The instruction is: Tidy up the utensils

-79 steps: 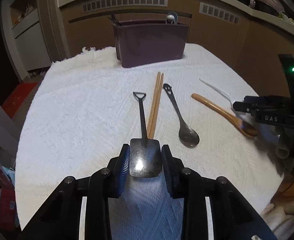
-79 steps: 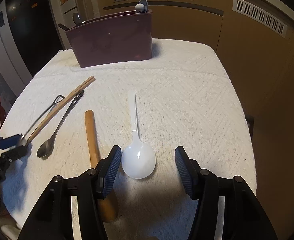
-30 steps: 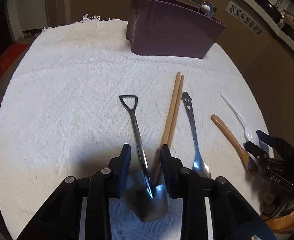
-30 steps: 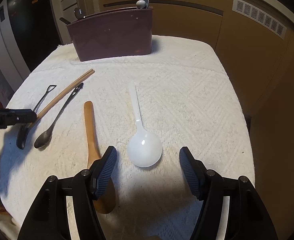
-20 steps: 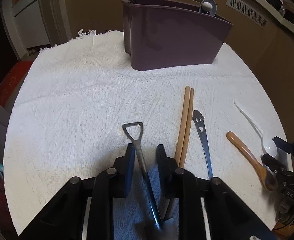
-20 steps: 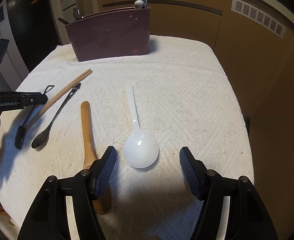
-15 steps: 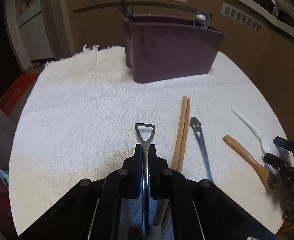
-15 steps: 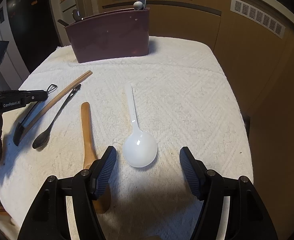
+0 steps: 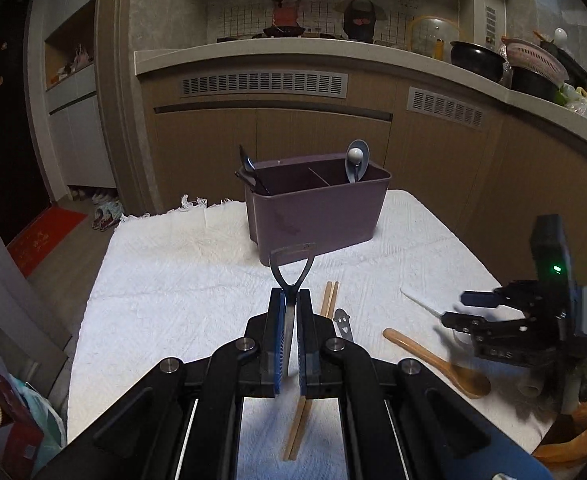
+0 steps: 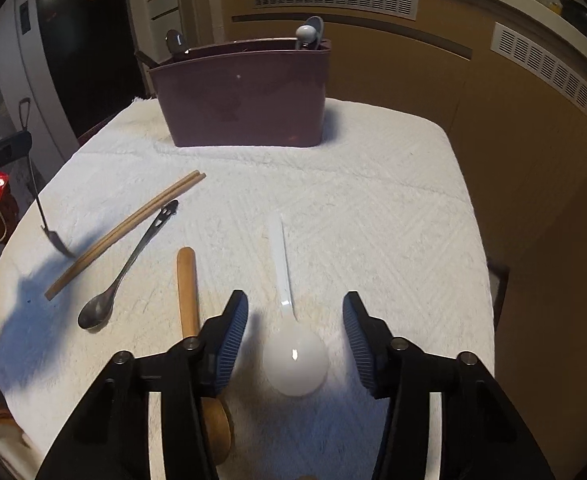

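Observation:
My left gripper (image 9: 289, 304) is shut on the shaft of a metal shovel-shaped spoon (image 9: 291, 266), held upright off the towel with its triangular handle up; the spoon also hangs in the right wrist view (image 10: 33, 172). My right gripper (image 10: 295, 322) is open, low over the white plastic spoon (image 10: 295, 356), whose bowl lies between the fingers. The purple utensil caddy (image 9: 317, 208) stands at the back of the table with some spoons in it. Wooden chopsticks (image 10: 125, 228), a metal spoon (image 10: 129, 268) and a wooden spoon (image 10: 187, 284) lie on the towel.
A white towel (image 10: 373, 200) covers the table. Brown kitchen cabinets (image 9: 273, 132) stand behind it, with pots on the counter at the right. The table's edges drop off on the left and right.
My left gripper closed on the shovel spoon's shaft and lifted it off the towel, tilting it upright. My right gripper stayed open and moved down closer over the white spoon.

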The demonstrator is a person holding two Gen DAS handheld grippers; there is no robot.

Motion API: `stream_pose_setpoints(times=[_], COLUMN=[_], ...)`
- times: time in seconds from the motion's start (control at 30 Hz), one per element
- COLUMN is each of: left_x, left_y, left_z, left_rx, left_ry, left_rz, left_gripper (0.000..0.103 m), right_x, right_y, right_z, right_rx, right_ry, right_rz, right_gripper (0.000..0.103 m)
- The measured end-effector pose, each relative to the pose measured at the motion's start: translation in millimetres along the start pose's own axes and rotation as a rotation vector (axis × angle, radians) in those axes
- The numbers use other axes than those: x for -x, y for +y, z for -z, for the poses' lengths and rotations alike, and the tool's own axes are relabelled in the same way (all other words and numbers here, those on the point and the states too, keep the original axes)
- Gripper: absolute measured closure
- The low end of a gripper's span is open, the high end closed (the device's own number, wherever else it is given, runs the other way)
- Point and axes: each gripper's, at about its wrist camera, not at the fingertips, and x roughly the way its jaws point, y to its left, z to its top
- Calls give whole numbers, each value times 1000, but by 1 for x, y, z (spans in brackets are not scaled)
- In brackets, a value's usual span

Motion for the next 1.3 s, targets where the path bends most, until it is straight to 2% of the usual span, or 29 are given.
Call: stream_pose_setpoints(times=[0.13,0.33,0.47,0.5,0.53,0.8,0.83,0.9,0.93,0.97,1.0,1.03,1.13,1.3], left_x=[0,3,3,4,3,-15,-23,-44,-57,-69,-81,-92,-114,-125], left_y=[4,9,10,10,10,10,9,6,5,5,5,7,13,4], left_z=[3,5,4,4,4,5,5,4,3,2,1,-1,-9,-14], left_rx=[8,22,26,26,26,1,-8,-31,-47,-61,-69,-64,-10,-21], left_ry=[3,1,-4,-5,-4,55,70,104,117,124,136,147,191,188], left_rz=[4,7,11,10,9,13,2,-17,-30,-52,-74,-80,-27,-12], left_gripper=[99,99,99,99,99,99,96,78,63,59,60,67,95,101], right_x=[-19,-36,-42,-41,-40,-26,-24,-21,-20,-18,-17,-16,-10,15], right_y=[3,6,9,10,11,14,12,10,10,10,10,11,10,4], right_z=[-19,-26,-27,-27,-28,-21,-20,-19,-18,-16,-15,-14,-11,-11], right_rx=[14,24,42,49,56,59,51,38,35,32,30,26,15,-23], right_ry=[22,55,63,65,67,57,55,53,53,52,51,51,46,0], right_rz=[-16,-11,0,3,14,7,6,4,5,6,6,6,11,36], right_gripper=[62,66,78,89,93,93,93,93,93,93,93,93,93,93])
